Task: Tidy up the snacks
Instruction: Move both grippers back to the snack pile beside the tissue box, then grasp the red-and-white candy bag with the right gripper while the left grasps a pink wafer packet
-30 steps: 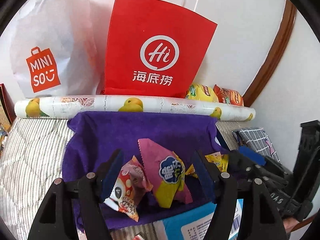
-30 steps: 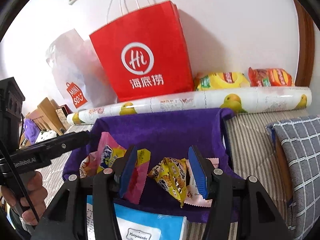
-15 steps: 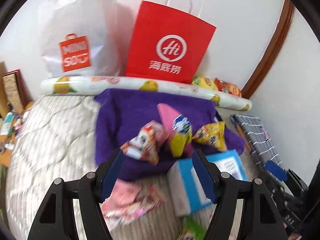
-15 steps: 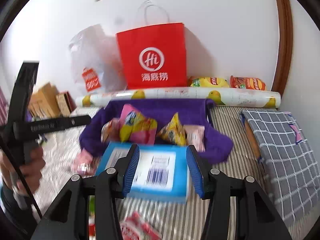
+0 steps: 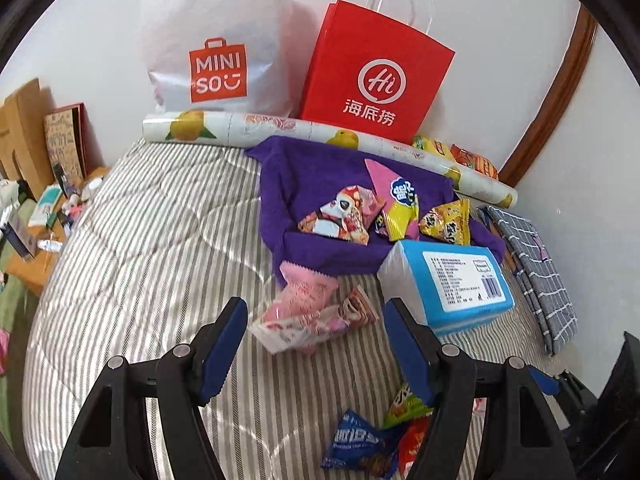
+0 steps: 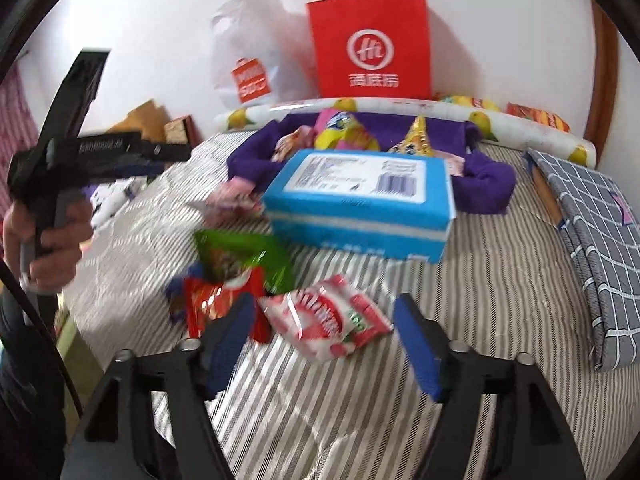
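A purple cloth basket [image 5: 320, 248] [image 6: 488, 184] on the striped bed holds several snack packets, among them a panda packet [image 5: 340, 220], a pink and yellow packet [image 5: 396, 200] and a yellow packet [image 5: 448, 222]. My left gripper [image 5: 316, 344] is open and empty above pink packets [image 5: 304, 316] lying in front of the basket. My right gripper [image 6: 324, 340] is open and empty over a red and white packet [image 6: 328, 324]. A green packet [image 6: 244, 256] and a red packet [image 6: 216, 300] lie to its left. A blue packet [image 5: 356, 444] lies near the left gripper.
A blue and white tissue box [image 5: 448, 280] [image 6: 360, 200] stands in front of the basket. A red paper bag [image 5: 372, 80], a white Miniso bag [image 5: 220, 48] and a printed roll [image 5: 280, 132] stand along the wall. A grey checked cushion [image 6: 592, 232] lies at right.
Both grippers have pulled back from the basket toward the near side of the bed. The tissue box and loose packets in front of the basket have come into view.
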`<action>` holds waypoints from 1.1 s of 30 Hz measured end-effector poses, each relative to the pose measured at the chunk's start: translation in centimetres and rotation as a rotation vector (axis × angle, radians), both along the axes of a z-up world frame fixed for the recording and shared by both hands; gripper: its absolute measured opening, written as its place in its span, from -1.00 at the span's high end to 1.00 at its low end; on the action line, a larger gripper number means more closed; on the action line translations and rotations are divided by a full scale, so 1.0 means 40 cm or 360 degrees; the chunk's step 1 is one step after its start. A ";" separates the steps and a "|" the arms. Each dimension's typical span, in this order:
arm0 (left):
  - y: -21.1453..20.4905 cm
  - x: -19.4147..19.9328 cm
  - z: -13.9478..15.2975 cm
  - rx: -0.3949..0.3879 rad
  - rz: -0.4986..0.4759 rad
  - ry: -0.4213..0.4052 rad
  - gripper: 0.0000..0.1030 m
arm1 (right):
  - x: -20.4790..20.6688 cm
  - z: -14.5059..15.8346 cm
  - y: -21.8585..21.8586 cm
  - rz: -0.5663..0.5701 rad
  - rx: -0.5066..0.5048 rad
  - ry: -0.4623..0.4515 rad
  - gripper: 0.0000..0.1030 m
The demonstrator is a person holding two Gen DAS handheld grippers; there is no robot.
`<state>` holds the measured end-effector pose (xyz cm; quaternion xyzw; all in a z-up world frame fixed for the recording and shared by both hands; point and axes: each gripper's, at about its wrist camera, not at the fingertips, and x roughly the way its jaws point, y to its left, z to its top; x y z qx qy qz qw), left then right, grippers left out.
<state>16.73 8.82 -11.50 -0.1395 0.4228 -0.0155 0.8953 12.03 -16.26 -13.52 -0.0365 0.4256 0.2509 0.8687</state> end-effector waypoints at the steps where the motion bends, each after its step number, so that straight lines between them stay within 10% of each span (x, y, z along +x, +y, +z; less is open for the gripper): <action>1: -0.003 -0.001 -0.002 -0.0002 -0.0004 0.0003 -0.34 | -0.003 -0.007 0.004 -0.0003 -0.0025 -0.0011 -0.51; 21: 0.038 0.010 -0.074 0.0000 0.0031 0.0090 -0.34 | 0.093 -0.122 0.076 0.0058 -0.0265 0.0085 -0.54; 33: 0.025 0.055 -0.117 0.0039 0.0003 0.0130 -0.34 | 0.101 -0.095 -0.013 -0.0072 -0.0140 0.0007 0.16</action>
